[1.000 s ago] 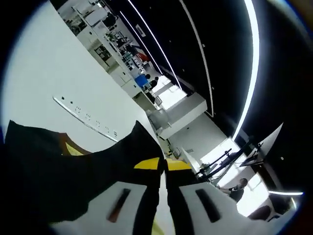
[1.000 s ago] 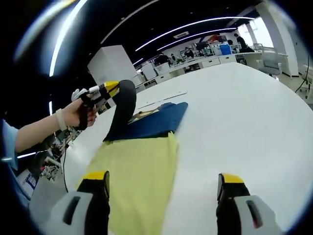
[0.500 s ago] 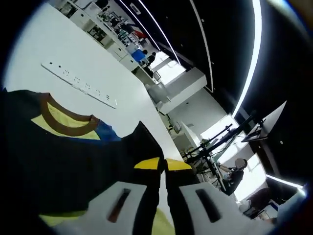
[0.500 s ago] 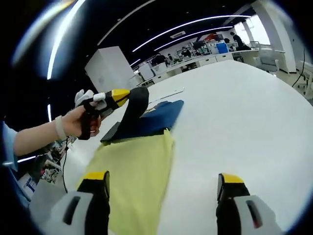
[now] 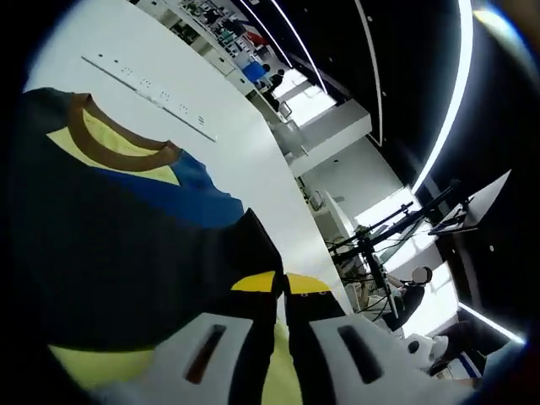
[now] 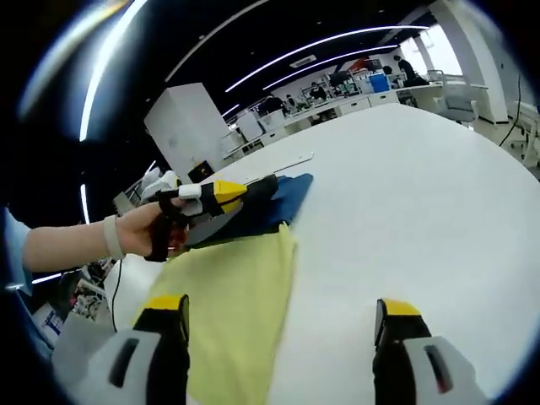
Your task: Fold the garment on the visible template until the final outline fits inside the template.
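The garment [image 5: 126, 245] is dark navy with a brown collar [image 5: 80, 139] and a blue panel [image 5: 202, 194]. It lies on the white table [image 6: 422, 202], at the far end of a yellow template sheet [image 6: 228, 295]. My left gripper [image 5: 280, 285] is shut on a fold of the dark cloth. In the right gripper view a hand [image 6: 148, 232] holds the left gripper [image 6: 240, 191] low over the garment [image 6: 283, 198]. My right gripper [image 6: 281, 308] stands open at the template's near end, one jaw over the yellow sheet, nothing between its jaws.
A white strip with holes [image 5: 152, 89] lies on the table beyond the garment, and is also seen in the right gripper view [image 6: 283, 164]. Desks and a white cabinet [image 6: 181, 114] stand behind. A seated person [image 5: 413, 287] is off the table's edge. Bare table spreads to the right.
The left gripper has come down towards the table with the dark cloth in it, laying the raised fold low over the garment. The right gripper has stayed in place, open.
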